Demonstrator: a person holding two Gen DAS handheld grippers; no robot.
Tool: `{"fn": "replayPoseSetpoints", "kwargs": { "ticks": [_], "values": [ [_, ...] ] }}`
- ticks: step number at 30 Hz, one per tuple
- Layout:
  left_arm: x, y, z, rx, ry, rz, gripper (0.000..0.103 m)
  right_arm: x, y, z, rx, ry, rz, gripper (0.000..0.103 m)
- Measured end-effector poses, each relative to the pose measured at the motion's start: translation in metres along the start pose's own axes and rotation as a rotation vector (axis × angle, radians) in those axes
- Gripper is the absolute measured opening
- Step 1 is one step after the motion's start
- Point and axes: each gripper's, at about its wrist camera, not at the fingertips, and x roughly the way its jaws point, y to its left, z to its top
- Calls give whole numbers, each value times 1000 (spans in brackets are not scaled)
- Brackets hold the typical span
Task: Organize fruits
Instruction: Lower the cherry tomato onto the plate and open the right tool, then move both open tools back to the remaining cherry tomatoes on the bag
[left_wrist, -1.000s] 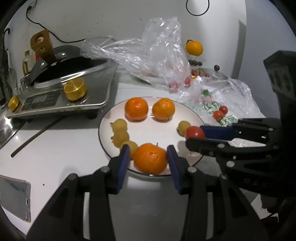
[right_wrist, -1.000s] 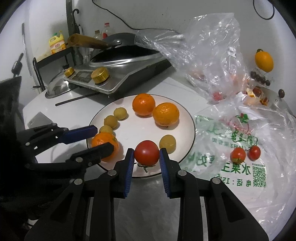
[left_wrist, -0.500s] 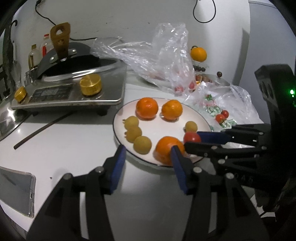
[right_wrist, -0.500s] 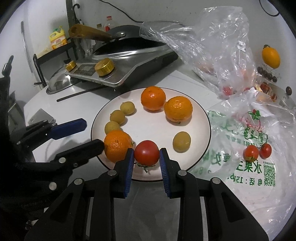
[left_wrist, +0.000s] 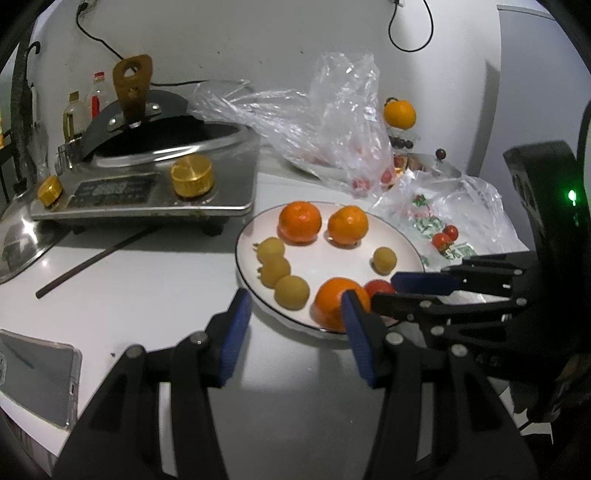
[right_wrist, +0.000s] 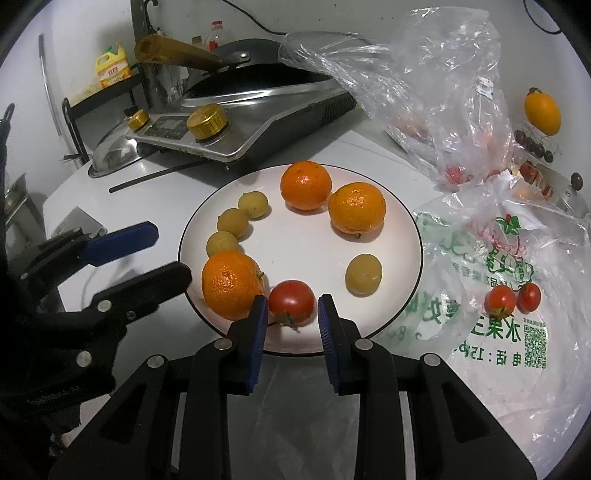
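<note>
We list one white plate (right_wrist: 413, 236) with a dark rim, set on the white counter (left_wrist: 140, 295) in front of the steel cooker (left_wrist: 147, 184).

On the plate: three oranges, two side by side at its far edge (right_wrist: 306, 185) (right_wrist: 357, 208) and one at its near left edge (right_wrist: 232, 284). Four small yellow fruits, three in a curved row along the left edge (right_wrist: 253, 205) (right_wrist: 232, 223) (right_wrist: 222, 244) and one alone toward the right (right_wrist: 363, 274). One red tomato (right_wrist: 291, 302) at the near edge, just beside the near orange.

Our right gripper (right_wrist: 291, 315) holds the tomato, its blue pads close on either side at a narrow setting; whether the tomato rests on the plate or is lifted clear we cannot tell.

Our left gripper (left_wrist: 295, 314) holds nothing. Its jaws have just been opening and now stand moderately apart over the plate's near left edge, the right pad in front of the near orange; from the right wrist view it sits just left of that orange, apart from it.

Off the plate: a printed plastic bag (right_wrist: 498, 314) along the right side of the counter, with two small tomatoes (right_wrist: 500, 301) (right_wrist: 529, 297) on it. A clear bag (right_wrist: 424, 92) lies behind, against the cooker. A phone (left_wrist: 33, 373) lies at the near left edge.
</note>
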Motion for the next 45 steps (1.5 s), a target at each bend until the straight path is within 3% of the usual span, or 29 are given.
{"fn": "replayPoseSetpoints", "kwargs": {
  "ticks": [17,45],
  "values": [
    [-13,-26,12,29,-33,11,54,-36,-14,-4,12,-80,-21,30],
    [-10,-136,28,144,-55,-56,54,-108,-97,-49,123,-192,-107,30]
  ]
}}
